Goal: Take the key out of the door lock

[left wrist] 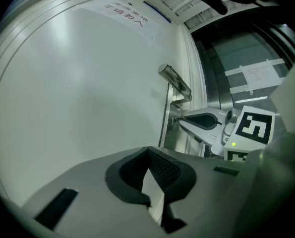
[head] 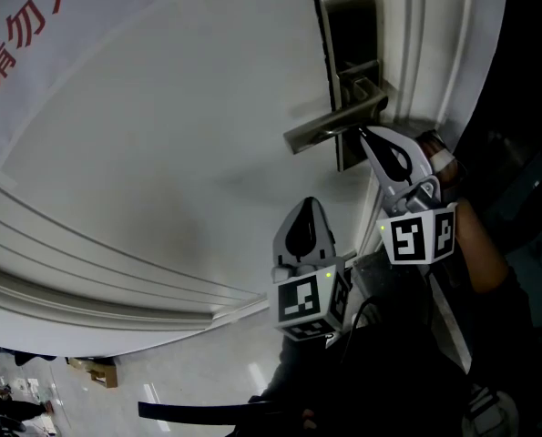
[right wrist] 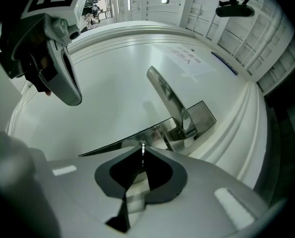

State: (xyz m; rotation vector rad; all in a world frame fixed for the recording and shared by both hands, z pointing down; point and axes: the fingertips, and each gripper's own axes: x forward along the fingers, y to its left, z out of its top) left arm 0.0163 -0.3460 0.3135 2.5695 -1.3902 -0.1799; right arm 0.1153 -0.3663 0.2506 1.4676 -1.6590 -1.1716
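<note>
My right gripper [right wrist: 143, 156] has its jaws closed on the thin key [right wrist: 143, 146] at their tips. The key sits in the lock plate [right wrist: 154, 131] just ahead, so I judge a straight pull will free it. The door handle [right wrist: 167, 98] crosses close above these jaws and crowds them. My left gripper [left wrist: 148, 151] hangs aside, jaws together and empty

Two grippers [head: 309, 202] [head: 363, 133], one key [right wrist: 143, 147], one lock [head: 348, 27], one handle [head: 329, 127], one door [head: 161, 153].

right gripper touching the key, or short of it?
Touching. Right gripper view: the right gripper has its jaws closed on the key, a thin metal sliver at their tips, below the door handle.
</note>
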